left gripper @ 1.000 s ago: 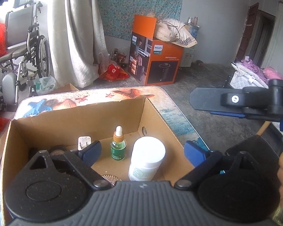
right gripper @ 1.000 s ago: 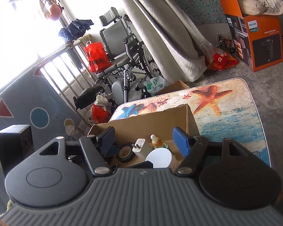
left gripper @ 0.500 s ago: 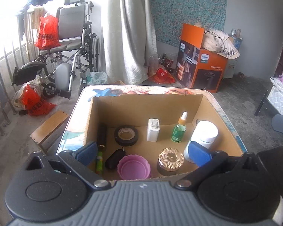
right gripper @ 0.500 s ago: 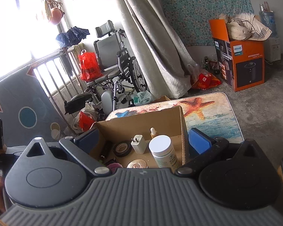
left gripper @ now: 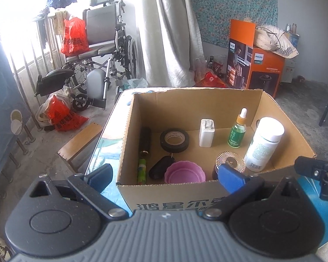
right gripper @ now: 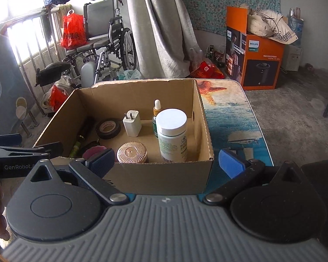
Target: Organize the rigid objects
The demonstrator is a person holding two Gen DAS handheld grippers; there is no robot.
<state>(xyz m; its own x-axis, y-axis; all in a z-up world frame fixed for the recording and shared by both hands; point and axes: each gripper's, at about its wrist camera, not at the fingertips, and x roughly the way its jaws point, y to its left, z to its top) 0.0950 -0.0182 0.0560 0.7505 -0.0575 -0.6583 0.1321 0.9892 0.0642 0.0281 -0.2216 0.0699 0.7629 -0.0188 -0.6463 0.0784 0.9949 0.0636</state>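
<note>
An open cardboard box [left gripper: 196, 107] [right gripper: 137, 100] stands on a sea-print table [right gripper: 229, 120]. In it are a white bottle [left gripper: 263, 144] [right gripper: 172, 137], a green dropper bottle [left gripper: 237, 131], a white charger [left gripper: 206, 133], a black tape roll [left gripper: 174, 140], a pink bowl [left gripper: 184, 172], a gold-lidded jar [right gripper: 131, 152], a black cylinder [left gripper: 145, 138] and a green tube [left gripper: 141, 170]. My left gripper [left gripper: 165, 176] hangs open just short of the box's near wall, holding nothing. My right gripper [right gripper: 166, 162] is open too, at the box's near right corner, also holding nothing.
A wheelchair [left gripper: 102, 43] with a red bag stands by the window at far left. A low wooden bench [left gripper: 81, 139] sits on the floor left of the table. An orange appliance carton [left gripper: 258, 67] stands against the back wall, and a grey curtain [left gripper: 170, 32] hangs beside it.
Both grippers have drawn back from over the box to its near wall, and both views have swung to face the box squarely. The right gripper's jaws have spread wider.
</note>
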